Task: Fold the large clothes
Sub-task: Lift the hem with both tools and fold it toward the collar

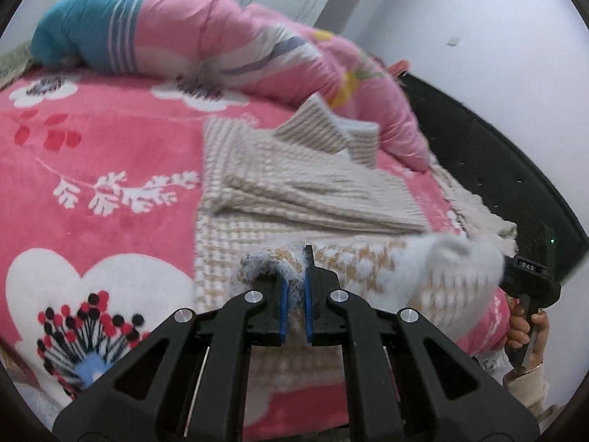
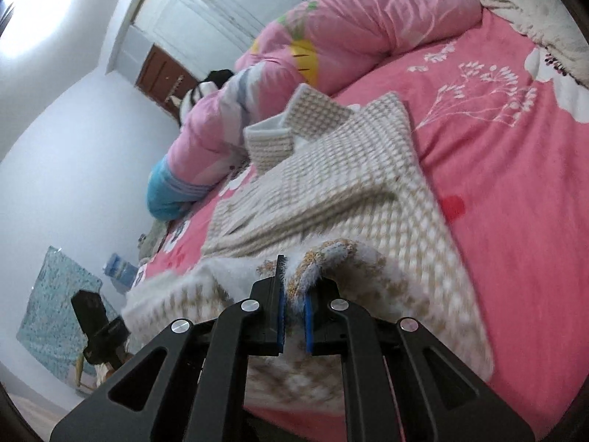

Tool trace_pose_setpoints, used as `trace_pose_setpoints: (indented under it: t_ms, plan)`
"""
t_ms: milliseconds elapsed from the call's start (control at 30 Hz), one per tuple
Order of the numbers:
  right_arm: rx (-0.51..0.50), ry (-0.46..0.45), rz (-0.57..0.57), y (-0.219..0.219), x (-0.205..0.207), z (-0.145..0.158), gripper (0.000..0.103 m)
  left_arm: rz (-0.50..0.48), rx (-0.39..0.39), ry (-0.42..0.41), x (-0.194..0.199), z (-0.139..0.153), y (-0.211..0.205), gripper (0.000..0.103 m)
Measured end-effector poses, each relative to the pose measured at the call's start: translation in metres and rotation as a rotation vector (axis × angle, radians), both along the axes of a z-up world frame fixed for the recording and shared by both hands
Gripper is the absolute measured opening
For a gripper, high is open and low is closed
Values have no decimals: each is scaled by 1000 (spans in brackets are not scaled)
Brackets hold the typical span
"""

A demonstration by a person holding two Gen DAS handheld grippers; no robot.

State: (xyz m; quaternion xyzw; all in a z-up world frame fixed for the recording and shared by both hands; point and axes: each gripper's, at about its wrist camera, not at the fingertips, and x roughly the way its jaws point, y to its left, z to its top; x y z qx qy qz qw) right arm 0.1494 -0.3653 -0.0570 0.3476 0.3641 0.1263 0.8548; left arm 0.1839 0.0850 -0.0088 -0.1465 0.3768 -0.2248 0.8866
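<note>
The coat (image 1: 305, 191) is spread on the bed (image 1: 110, 154), its collar towards the quilt (image 1: 228, 37). Its near hem is clamped by the left gripper (image 1: 295, 294) and the right gripper (image 2: 293, 296). If the fluffy hem slipped from one clamp, the fold would likely be skewed.

The near hem of the checked garment (image 1: 313, 191) is motion-blurred in both views. The fabric edge clamped in the left gripper (image 1: 296, 305) is hidden between the pads; the same applies at the right gripper (image 2: 294, 309). The hand (image 1: 522, 331) on the right gripper's handle is cut off by the lens edge. The pink quilt (image 2: 331, 37) hides the bed's far edge.
</note>
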Motion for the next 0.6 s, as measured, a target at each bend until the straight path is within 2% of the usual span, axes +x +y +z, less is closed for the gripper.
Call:
trace_pose_setpoints:
  t_ms: [167, 267, 333, 433, 467, 500, 533, 567, 600]
  plan:
    - [-15, 167, -47, -8, 43, -51, 8, 20, -30, 140, 34, -33, 7, 12]
    - [31, 186, -37, -11, 48, -63, 10, 14, -63, 192, 39, -42, 10, 14]
    - [49, 165, -21, -11, 46, -60, 18, 7, -90, 195, 38, -41, 13, 16]
    - [77, 127, 0, -10, 39, -49, 48, -2, -125, 183, 31, -36, 18, 20]
    - [60, 120, -5, -10, 36, -45, 54, -5, -128, 175, 26, -33, 19, 21]
    - [36, 116, -16, -10, 33, -40, 67, -8, -127, 163, 21, -29, 19, 24]
    - [13, 108, -27, -9, 29, -35, 73, -6, -125, 152, 18, -26, 20, 30]
    - [7, 101, -27, -9, 26, -31, 73, 2, -118, 136, 13, -22, 21, 43]
    - [10, 96, -27, -10, 20, -28, 73, 19, -106, 107, 4, -17, 24, 49]
